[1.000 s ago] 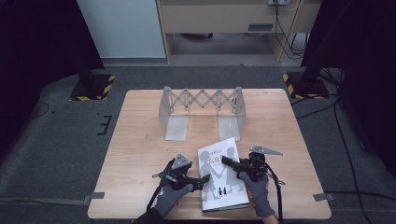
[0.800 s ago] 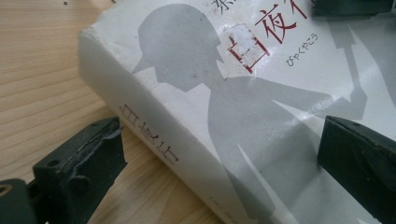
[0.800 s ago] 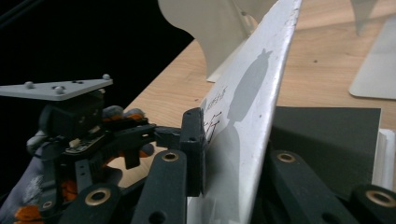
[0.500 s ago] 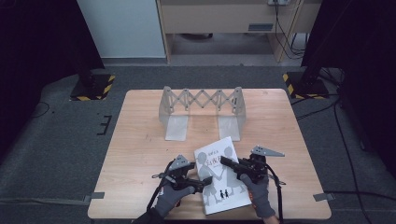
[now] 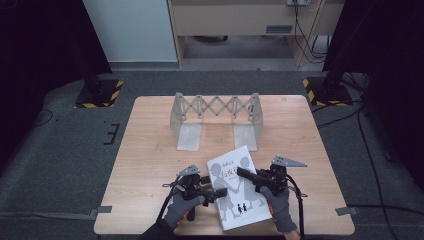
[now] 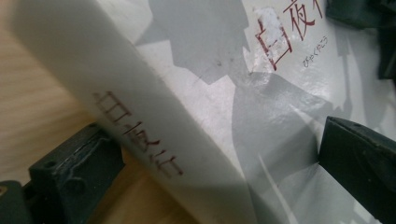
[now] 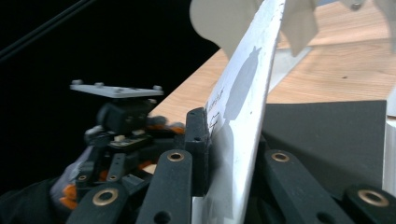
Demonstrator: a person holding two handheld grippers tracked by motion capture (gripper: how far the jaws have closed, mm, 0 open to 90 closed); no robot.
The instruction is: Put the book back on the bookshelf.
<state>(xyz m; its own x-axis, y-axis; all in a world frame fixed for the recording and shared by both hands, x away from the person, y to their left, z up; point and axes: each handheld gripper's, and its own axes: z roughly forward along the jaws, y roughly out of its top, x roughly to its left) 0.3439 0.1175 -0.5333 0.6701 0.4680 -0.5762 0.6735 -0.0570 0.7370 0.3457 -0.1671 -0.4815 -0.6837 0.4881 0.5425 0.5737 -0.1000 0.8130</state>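
A white book (image 5: 242, 207) with grey silhouettes and red lettering lies at the table's near edge. My left gripper (image 5: 220, 192) is at its left side. In the left gripper view the spine (image 6: 140, 126) sits between the two jaws of that gripper (image 6: 215, 140), one under the book and one on the cover. My right gripper (image 5: 240, 173) reaches in from the right. It is shut on the thin front cover (image 7: 243, 98), which stands lifted off a black inner page (image 7: 327, 140). The left gripper (image 7: 126, 121) shows beyond the cover.
A grey expanding rack (image 5: 215, 107) with two flat end plates stands at the back middle of the wooden table (image 5: 150, 150). Gloved hands hold both grippers. Dark floor surrounds the table, with a white panel and a cabinet behind.
The book has turned slightly on the table and its cover has come up a little. Both grippers have stayed on it near the front edge.
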